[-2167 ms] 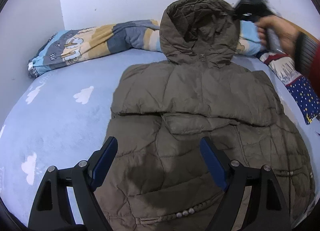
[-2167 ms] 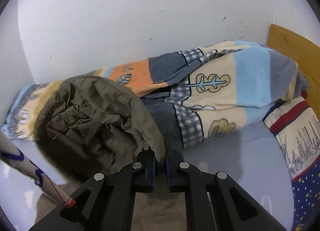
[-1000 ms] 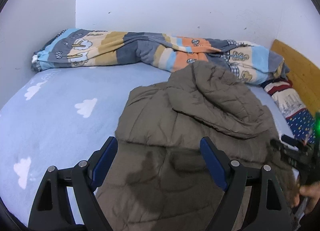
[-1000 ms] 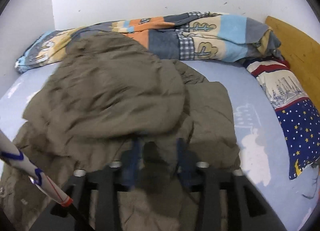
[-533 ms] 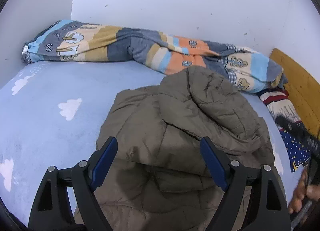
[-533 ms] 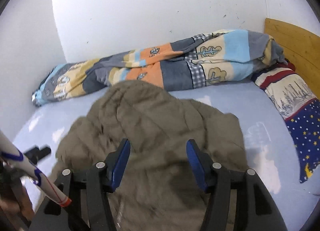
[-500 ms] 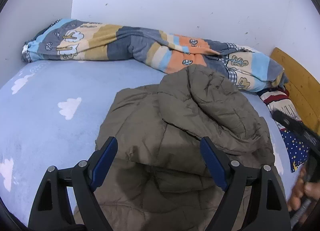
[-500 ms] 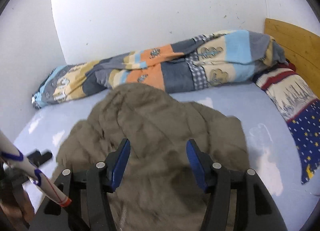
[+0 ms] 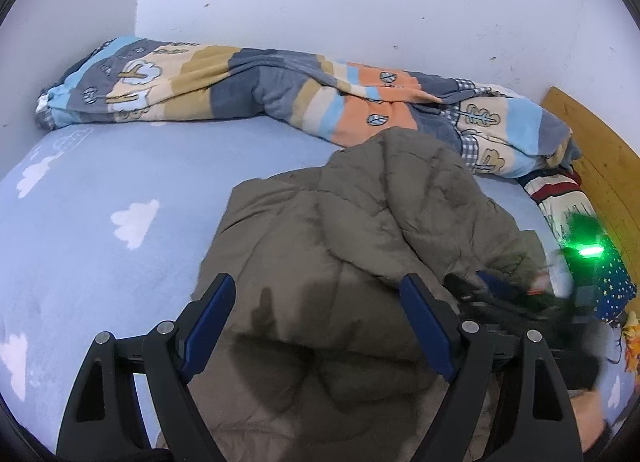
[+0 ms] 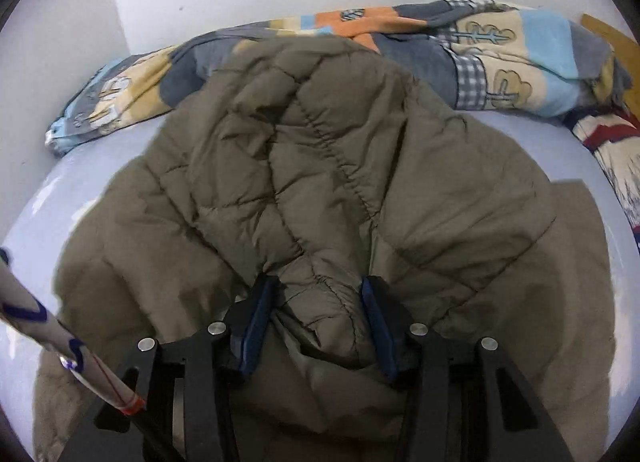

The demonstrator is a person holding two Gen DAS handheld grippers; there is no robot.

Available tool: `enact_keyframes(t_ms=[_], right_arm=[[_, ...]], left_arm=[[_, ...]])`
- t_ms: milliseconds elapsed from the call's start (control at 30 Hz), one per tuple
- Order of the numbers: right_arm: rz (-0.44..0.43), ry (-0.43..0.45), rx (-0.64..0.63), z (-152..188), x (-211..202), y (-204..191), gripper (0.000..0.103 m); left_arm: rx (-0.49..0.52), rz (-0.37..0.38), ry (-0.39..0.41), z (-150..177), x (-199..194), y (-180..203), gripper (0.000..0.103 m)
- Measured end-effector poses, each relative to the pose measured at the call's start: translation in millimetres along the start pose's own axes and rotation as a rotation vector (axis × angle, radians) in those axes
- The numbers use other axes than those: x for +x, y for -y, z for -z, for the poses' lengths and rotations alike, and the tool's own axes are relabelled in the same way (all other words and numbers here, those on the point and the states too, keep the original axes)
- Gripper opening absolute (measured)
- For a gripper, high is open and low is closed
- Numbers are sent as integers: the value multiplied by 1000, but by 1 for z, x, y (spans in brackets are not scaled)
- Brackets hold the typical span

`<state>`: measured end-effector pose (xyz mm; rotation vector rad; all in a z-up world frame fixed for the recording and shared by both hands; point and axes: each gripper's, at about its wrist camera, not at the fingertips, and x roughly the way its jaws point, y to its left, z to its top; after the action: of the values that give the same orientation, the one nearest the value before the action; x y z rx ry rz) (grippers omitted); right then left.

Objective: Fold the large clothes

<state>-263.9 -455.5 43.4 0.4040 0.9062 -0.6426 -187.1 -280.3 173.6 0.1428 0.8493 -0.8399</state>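
An olive-brown quilted jacket (image 10: 320,165) lies on a pale blue bed sheet (image 9: 100,221) printed with white clouds. Its long axis runs from near me toward the far wall. Its hood (image 10: 296,141) is turned down over the body, so the hood's rounded edge points toward me and sits on top of the chest.

That near edge of the hood is the part that matters. In my right wrist view it lies directly between the blue pads (image 10: 256,314) of my right gripper (image 10: 316,314), a thick puffed lip of fabric filling most of the gap. Those jaws are closing around it; the pads look to be at the fabric's sides, but I cannot tell that they are pressing firmly yet.

My left gripper (image 9: 316,318) hovers over the jacket's left half, nearer the body than the hood. Its jaws stand wide apart with nothing between them but the jacket lying beneath.

So the right hand is the nearer one to the hood, and the left is free for the body or hem. In my judgement, any next fold turns on the jacket's near-to-far axis.

Beyond the jacket, a rolled striped blanket (image 9: 280,101) lies along the far wall. A patterned pillow (image 9: 560,197) and a wooden headboard (image 9: 600,165) sit at the far right.
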Motion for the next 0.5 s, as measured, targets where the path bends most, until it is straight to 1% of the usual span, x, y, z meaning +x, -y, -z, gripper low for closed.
enact_keyframes(t_ms=[67,100,200,233,267,367,400,467,500], right_arm=[[-60,53,5,-7,-29,9,50],[-65,87,8,-8,-43,16,50],[-11,165,33,-16,-76,42,50],[17,173,55,-17,-80,54,50],[43,157,73,-16,-80,66,50],[52,87,102,-2,-62,88,50],[47,53,105,6,-52,91,50],[49,-18,101,21,-30,92,50],[50,-31,102,24,-25,94,50]], left_arm=[[11,18,13,-6,2,6,84],[16,22,18,-8,2,8,84],[32,41,25,-13,11,18,84],[41,46,21,-12,16,21,84],[54,49,12,-10,22,25,84],[108,43,-23,1,45,35,84],[139,23,-70,8,61,37,84],[181,-42,-187,23,90,36,84],[191,-44,-192,30,96,34,84]])
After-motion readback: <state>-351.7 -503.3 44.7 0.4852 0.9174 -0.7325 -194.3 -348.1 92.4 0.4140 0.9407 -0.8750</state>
